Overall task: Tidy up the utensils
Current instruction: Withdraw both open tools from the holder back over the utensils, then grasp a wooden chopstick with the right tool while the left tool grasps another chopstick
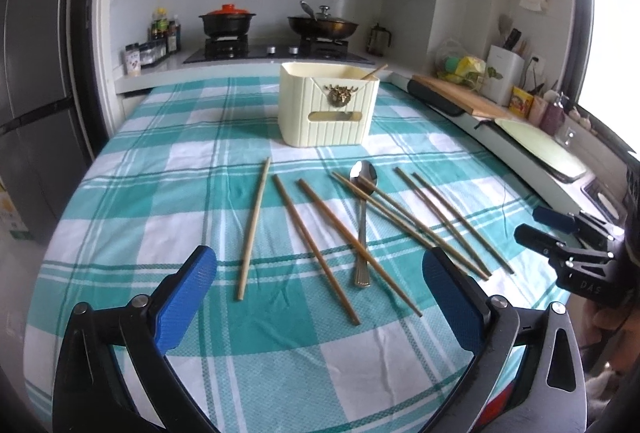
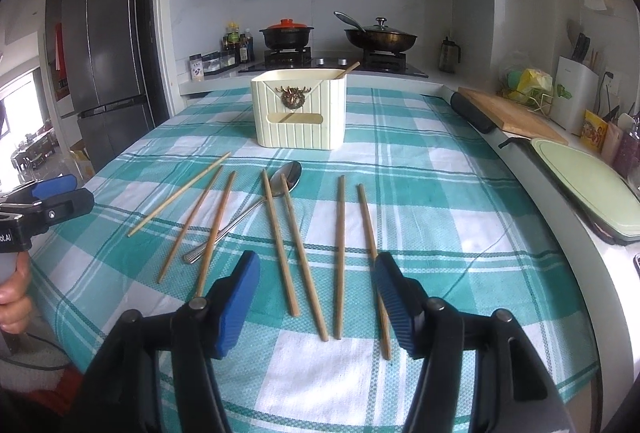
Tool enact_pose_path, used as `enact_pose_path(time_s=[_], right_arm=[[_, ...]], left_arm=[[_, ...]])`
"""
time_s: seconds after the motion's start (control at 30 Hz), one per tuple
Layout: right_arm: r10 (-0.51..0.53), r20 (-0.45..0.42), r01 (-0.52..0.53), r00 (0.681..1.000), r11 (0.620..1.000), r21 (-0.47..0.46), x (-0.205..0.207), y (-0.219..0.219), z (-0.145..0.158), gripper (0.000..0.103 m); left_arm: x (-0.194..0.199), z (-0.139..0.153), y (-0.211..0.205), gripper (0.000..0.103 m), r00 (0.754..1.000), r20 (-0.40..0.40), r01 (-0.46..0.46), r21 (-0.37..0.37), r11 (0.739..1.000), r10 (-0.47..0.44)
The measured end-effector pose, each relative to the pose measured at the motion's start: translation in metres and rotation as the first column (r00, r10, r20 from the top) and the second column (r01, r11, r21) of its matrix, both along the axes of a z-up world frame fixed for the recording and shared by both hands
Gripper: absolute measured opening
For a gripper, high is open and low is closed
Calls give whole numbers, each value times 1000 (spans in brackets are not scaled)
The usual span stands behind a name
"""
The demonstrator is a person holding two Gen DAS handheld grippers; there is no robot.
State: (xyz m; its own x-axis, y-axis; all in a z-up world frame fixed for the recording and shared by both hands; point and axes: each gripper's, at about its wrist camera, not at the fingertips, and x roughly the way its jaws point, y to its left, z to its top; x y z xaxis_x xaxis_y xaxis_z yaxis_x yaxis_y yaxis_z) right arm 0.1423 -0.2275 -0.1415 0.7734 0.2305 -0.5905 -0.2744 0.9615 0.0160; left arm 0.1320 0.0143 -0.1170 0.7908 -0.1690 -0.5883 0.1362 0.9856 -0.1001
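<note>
Both grippers hover over the near edge of the table with the green check cloth (image 1: pixel 132 201). Nothing is held by either.

Left gripper (image 1: pixel 320 297): jaws spread wide, blue pads well apart, nothing between them but cloth and the near ends of loose sticks below. Right gripper (image 2: pixel 318 303): jaws apart at a middling width, empty; near ends of several chopsticks lie just under and between its pads.

Utensils: seven loose chopsticks (image 2: pixel 280 241) and one metal spoon (image 1: pixel 362 217) lie in a fan across the middle of the cloth. Their long axes run mostly near-to-far, so roughly along the line each gripper points. The spoon's bowl is at the far end, handle toward the near side; at least two chopsticks cross over its handle.

Cream holder box (image 1: pixel 328 105) stands upright at the far middle of the table, beyond the fan and apart from it. One chopstick (image 1: pixel 374 72) already leans inside, tip over the far right rim.

Judgement: the pale lone chopstick (image 1: pixel 254 229) at the far left of the fan lies nearest the left gripper, clear of the others. The right pair (image 2: pixel 340 253) sits closest to the right gripper. Since the sticks lie lengthwise to the jaws, pads closing sideways should straddle a stick across its width. The spoon is best left until the crossing sticks are cleared.
</note>
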Motion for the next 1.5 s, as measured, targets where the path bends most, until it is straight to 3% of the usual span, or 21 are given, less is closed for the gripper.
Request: enact_pose_path(time_s=[0.4, 0.9, 1.5], right_arm=[[13, 1, -13, 1000, 1000, -9, -1, 5, -3, 62], [-19, -4, 19, 1000, 1000, -9, 2, -1, -5, 62], [-88, -106, 89, 991, 996, 10, 17, -23, -22, 62]], left_arm=[[3, -5, 0, 103, 999, -49, 7, 39, 999, -5], [20, -19, 46, 102, 976, -141, -165, 5, 986, 165], [31, -29, 57, 102, 965, -165, -198, 64, 978, 206]])
